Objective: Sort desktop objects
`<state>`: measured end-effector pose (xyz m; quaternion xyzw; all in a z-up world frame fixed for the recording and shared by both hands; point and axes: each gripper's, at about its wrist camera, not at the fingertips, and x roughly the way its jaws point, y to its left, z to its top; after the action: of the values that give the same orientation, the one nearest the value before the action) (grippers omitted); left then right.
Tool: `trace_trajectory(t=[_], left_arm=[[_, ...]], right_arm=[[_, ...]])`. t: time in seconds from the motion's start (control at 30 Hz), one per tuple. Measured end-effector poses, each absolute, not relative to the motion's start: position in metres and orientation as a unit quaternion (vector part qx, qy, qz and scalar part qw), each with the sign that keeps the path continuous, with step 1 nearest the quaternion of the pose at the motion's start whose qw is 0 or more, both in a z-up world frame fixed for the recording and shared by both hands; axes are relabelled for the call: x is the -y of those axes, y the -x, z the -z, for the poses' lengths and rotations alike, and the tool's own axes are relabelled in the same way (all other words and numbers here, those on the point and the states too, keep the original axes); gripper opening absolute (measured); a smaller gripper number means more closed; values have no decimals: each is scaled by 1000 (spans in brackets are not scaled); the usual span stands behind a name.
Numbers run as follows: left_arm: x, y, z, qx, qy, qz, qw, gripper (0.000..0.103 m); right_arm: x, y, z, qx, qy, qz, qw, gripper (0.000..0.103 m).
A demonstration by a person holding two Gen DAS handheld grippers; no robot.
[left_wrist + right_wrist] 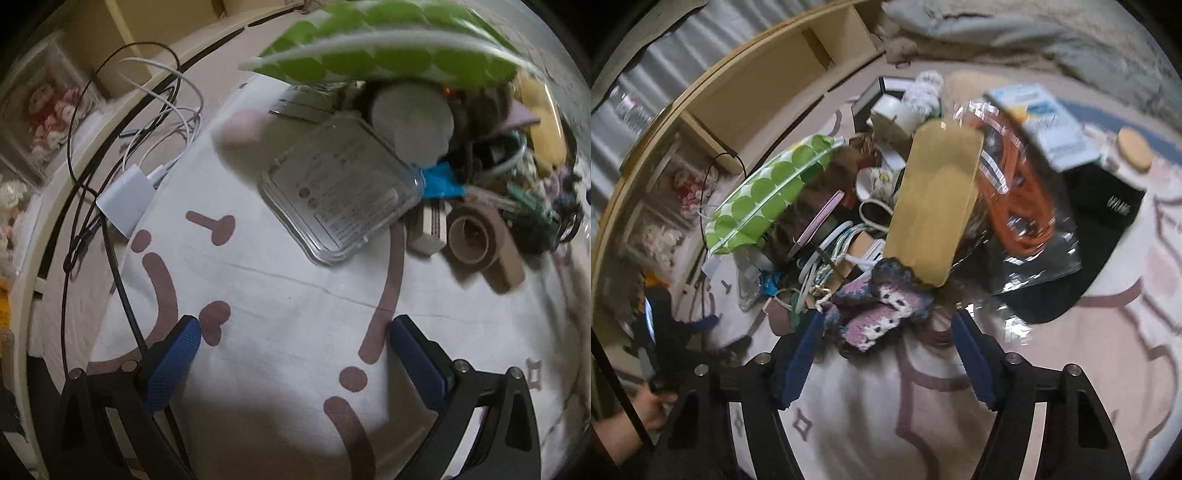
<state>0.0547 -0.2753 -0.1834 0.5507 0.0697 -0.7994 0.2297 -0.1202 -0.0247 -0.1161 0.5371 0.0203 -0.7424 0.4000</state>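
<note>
Blue-padded fingers of the left gripper (293, 334) are spread apart over a bare patch of the patterned cloth (280, 295), with nothing between them. Beyond, a clear plastic case (341, 190) and a cardboard tape roll (476, 236) are seen at the edge of the clutter. The right gripper (888, 325) is likewise parted, a purple knitted piece (882, 314) lying between its tips, ungripped. Farther back, a tan box (936, 203) and a green dotted bag (772, 192) are heaped.

Pale rug (280, 295) with brown cartoon markings is spread underneath. Wooden shelf unit (768, 81) is seen behind — boxed dolls (48, 110) are stored in its lower compartments. Grey bedding (1015, 33) beyond.
</note>
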Motion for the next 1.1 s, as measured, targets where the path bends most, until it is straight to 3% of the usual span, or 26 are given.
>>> trace_trajectory(t=[0.13,0.2,0.3,0.6,0.7,1.1], left_arm=[[272,-60,187,-63,-544,804,234,103],[271,-59,187,-62,-541,805,235,103],[272,-55,185,-63,-552,798,232,103],[254,-45,150,-56,-532,825,185,101],[243,-42,135,-65,-509,844,153,101],[207,-31,105,-60,-474,876,70,101]], right_arm=[[32,124,131,11,-565,722,398,68],[34,125,137,22,-581,709,399,51],[37,124,143,37,-597,692,404,42],[54,120,155,51,-609,671,419,35],[58,124,161,63,-612,666,422,25],[38,106,138,-19,-572,686,449,13]])
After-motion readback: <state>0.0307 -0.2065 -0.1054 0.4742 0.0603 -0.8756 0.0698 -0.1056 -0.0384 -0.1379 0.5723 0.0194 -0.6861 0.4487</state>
